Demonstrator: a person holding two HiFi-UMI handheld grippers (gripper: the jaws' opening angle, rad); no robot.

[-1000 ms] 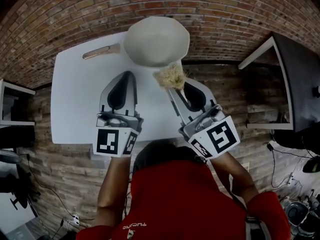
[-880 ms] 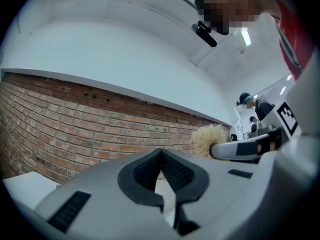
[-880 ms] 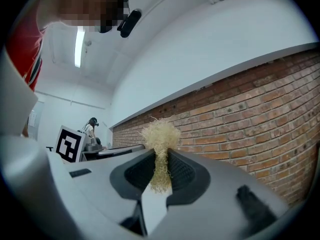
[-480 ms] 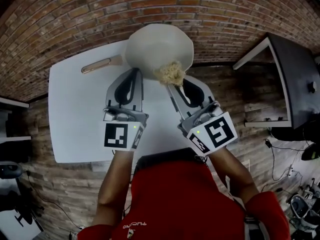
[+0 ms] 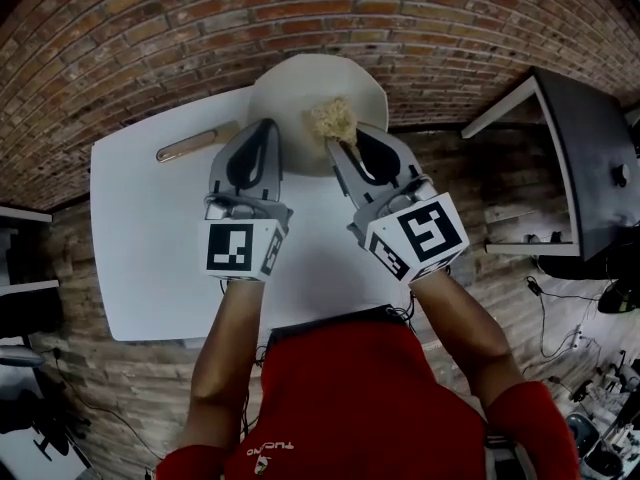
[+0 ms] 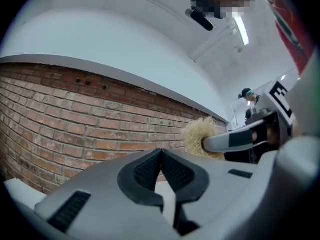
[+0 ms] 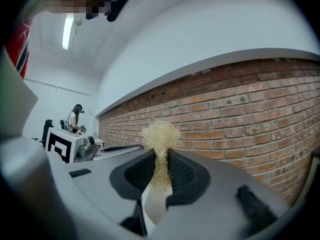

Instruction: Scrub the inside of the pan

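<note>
While the right gripper (image 5: 336,140) is clamped on the scrubbing pad (image 5: 330,118), I read the left gripper (image 5: 262,133) as closed on nothing: its own view shows the two jaws meeting at the tips with only brick and white surface beyond. The pan (image 5: 300,73) sits at the far edge of the white tabletop (image 5: 150,228), its handle (image 5: 185,146) pointing out to my left. The pad hangs over the near part of the pan's pale inside, but I cannot tell whether it touches the surface. In the right gripper view the straw-coloured fibres are squeezed thin between the jaws and fan out into a loose tuft past the tips, so I judge the pad to be light, soft and springy. Gripping it low leaves the bushy end free to work. The pan looks stiff and smooth, and I expect it to skate on the slick tabletop once I press and rub. The left gripper's tips lie at the pan's near rim, well short of the handle. I would steady the pan there or at the handle.
</note>
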